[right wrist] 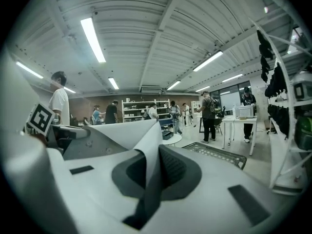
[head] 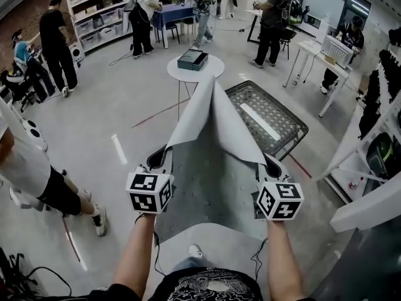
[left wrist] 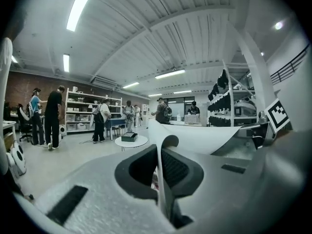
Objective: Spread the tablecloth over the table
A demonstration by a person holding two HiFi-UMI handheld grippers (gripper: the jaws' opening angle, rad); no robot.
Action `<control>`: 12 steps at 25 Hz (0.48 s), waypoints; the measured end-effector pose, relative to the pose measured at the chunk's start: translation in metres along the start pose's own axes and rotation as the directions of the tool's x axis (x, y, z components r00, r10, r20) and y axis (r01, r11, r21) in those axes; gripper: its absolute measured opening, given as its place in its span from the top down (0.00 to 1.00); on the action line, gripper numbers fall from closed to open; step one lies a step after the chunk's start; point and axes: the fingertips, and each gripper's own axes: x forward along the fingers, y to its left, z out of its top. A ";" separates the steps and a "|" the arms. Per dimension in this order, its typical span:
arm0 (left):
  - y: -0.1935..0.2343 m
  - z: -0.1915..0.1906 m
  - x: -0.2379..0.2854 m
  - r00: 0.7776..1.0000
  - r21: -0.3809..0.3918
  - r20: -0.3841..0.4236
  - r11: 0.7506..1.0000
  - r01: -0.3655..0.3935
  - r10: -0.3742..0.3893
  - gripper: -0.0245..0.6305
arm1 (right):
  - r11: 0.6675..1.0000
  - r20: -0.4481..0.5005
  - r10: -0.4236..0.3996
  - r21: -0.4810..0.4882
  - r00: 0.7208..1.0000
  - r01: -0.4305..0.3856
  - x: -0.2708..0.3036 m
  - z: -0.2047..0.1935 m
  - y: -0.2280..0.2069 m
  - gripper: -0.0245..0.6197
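Observation:
In the head view a grey tablecloth (head: 213,143) hangs in the air in front of me, folded into a peak that points toward a small round white table (head: 213,73). A dark box (head: 192,59) sits on that table. My left gripper (head: 160,160) is shut on the cloth's left corner and my right gripper (head: 270,166) is shut on its right corner. Seen from the left gripper view, an edge of the cloth (left wrist: 195,138) runs between the closed jaws of the left gripper (left wrist: 160,167). The right gripper view shows the right gripper (right wrist: 155,172) pinching the cloth (right wrist: 126,133) the same way.
A metal mesh rack (head: 269,121) lies on the floor to the right of the cloth, just past the round table. One person (head: 37,174) stands close at my left; others work by shelves (head: 100,11) and white tables (head: 326,58) farther back. A white frame (head: 369,199) is at my right.

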 end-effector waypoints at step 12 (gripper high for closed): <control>0.027 0.018 0.085 0.994 0.008 0.009 0.994 0.113 -0.113 0.95 | 0.992 0.023 -0.128 0.008 0.991 0.128 0.042 0.016 -0.022 0.95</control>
